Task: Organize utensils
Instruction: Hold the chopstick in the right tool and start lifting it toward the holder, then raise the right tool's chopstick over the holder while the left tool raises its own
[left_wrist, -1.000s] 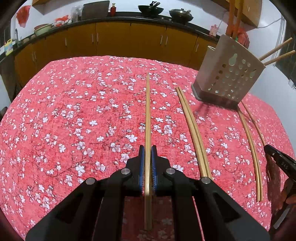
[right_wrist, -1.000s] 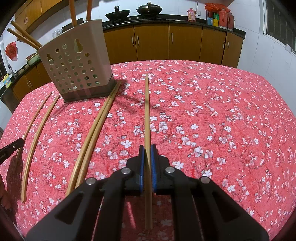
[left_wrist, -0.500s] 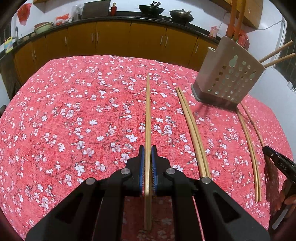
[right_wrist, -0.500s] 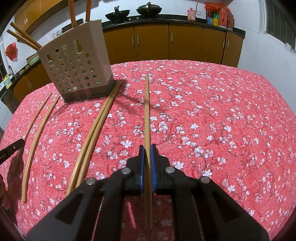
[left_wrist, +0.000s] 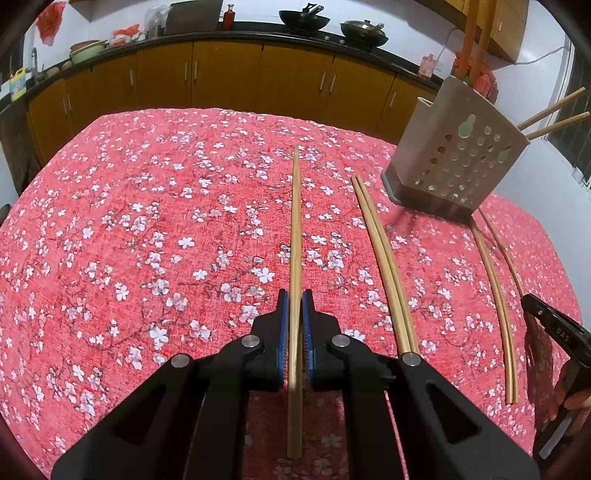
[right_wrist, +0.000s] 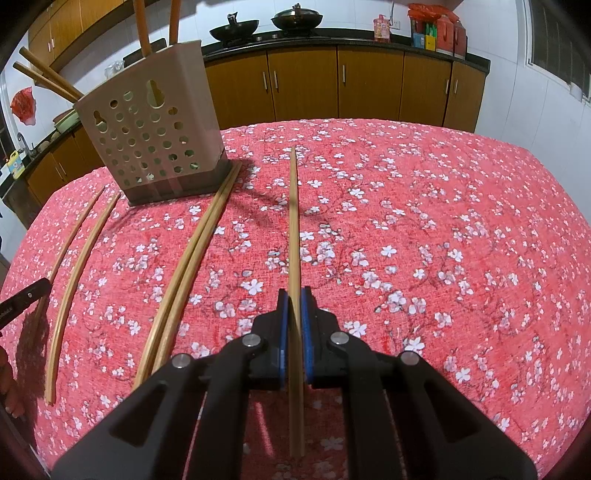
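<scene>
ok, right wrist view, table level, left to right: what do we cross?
Two separate curved chopsticks → perforated utensil holder → close-lying chopstick pair → single chopstick clamped in the right gripper fingers → bare floral tablecloth.

1. The left wrist view looks forward along its gripper (left_wrist: 295, 317), low and close over the tablecloth (left_wrist: 129, 229), toward the cabinets (left_wrist: 221, 74).
2. The right wrist view faces likewise, further right.
3. Both share the holder (left_wrist: 458, 158) (right_wrist: 151, 144) and loose chopsticks (left_wrist: 384, 258) (right_wrist: 184, 266).
</scene>
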